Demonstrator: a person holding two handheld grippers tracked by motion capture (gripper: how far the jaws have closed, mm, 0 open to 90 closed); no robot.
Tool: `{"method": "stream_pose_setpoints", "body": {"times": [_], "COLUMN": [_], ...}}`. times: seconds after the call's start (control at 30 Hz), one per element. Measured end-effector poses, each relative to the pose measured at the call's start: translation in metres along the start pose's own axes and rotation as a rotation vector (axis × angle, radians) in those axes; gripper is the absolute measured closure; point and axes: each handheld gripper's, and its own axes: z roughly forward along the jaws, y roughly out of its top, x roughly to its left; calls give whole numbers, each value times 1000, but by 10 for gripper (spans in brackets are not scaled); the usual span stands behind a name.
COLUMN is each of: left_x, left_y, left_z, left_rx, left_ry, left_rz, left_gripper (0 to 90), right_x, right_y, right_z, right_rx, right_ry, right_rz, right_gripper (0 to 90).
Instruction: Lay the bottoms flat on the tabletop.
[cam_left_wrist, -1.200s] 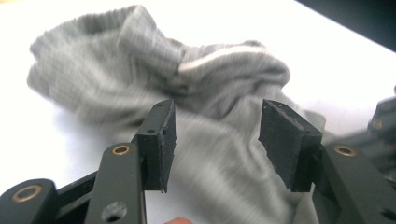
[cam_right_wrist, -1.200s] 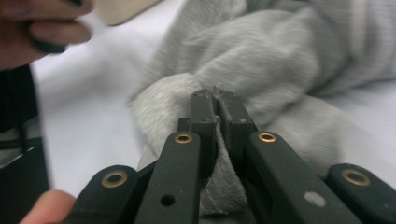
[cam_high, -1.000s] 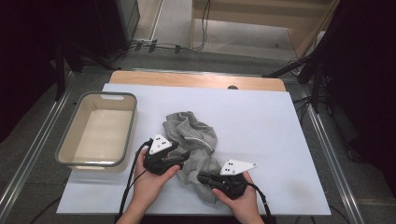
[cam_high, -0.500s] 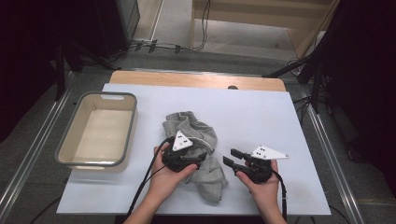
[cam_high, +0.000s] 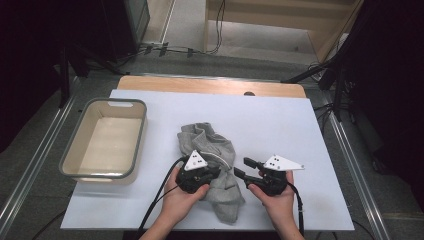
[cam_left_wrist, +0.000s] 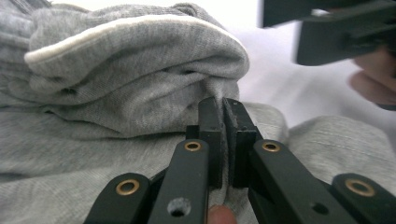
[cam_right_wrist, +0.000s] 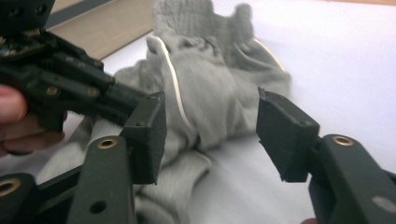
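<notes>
A crumpled grey garment (cam_high: 210, 147) with white piping lies in the middle of the white table top (cam_high: 280, 120). My left gripper (cam_high: 218, 173) rests on its right side, pointing right. In the left gripper view that left gripper (cam_left_wrist: 223, 108) is shut on a raised fold of the garment (cam_left_wrist: 130, 79). My right gripper (cam_high: 242, 168) is held just right of the cloth, pointing left at it. The right gripper (cam_right_wrist: 211, 119) has just been opening and nothing is between its pads. The garment (cam_right_wrist: 205, 79) lies beyond them, with the left gripper (cam_right_wrist: 70, 88) at its left.
An empty beige bin with a grey rim (cam_high: 142, 131) stands on the left part of the table. A wooden strip (cam_high: 210, 85) runs along the far edge, with floor and cables behind it. Bare white surface (cam_high: 300, 200) lies right of my right hand.
The left gripper slid right onto the garment and shut on a fold. The right gripper moved right, off the lower part of the cloth, and its jaws widened.
</notes>
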Motion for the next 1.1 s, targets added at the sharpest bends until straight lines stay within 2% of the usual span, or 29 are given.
{"method": "stream_pose_setpoints", "body": {"times": [0.1, 0.17, 0.23, 0.3, 0.33, 0.4, 0.47, 0.57, 0.6, 0.73, 0.83, 0.9, 1.0, 1.1], "left_x": [-14, -21, -26, -26, -24, -20, -17, -8, -5, 7, 12, 12, 10, 9], "left_y": [-5, -8, -10, -12, -13, -13, -12, -11, -11, -12, -14, -12, -8, -5], "left_z": [1, 2, 0, -3, -5, -12, -20, -29, -32, -39, -40, -41, -42, -46], "left_rx": [0, 0, 5, -8, -15, -31, -48, -60, -63, -66, -57, -64, -71, -88], "left_ry": [-46, -70, -71, -67, -81, -84, -57, -33, -7, 42, 55, 43, 43, 38], "left_rz": [20, 37, 60, 61, 51, 46, 52, 38, 39, 19, 11, 4, 18, 11], "left_gripper": [869, 869, 866, 849, 827, 766, 687, 600, 581, 542, 527, 522, 514, 502], "right_x": [6, 8, 9, 8, 6, 1, -5, -14, -16, -27, -36, -40, -40, -31], "right_y": [2, 2, 0, -2, -2, -2, -2, -3, -4, -3, -3, -4, -2, 2], "right_z": [4, 7, 11, 11, 10, 6, 1, -7, -10, -24, -34, -40, -43, -44], "right_rx": [-1, 8, 35, 72, 78, 79, 62, 31, 19, -33, -66, -85, -98, -105], "right_ry": [26, 38, 75, 74, 64, 45, 27, 23, 19, 0, -4, 2, 3, 9], "right_rz": [-18, -28, -26, -26, -19, 4, 24, 54, 59, 93, 116, 140, 130, 108], "right_gripper": [383, 423, 579, 756, 787, 800, 802, 802, 802, 802, 802, 801, 802, 802]}}
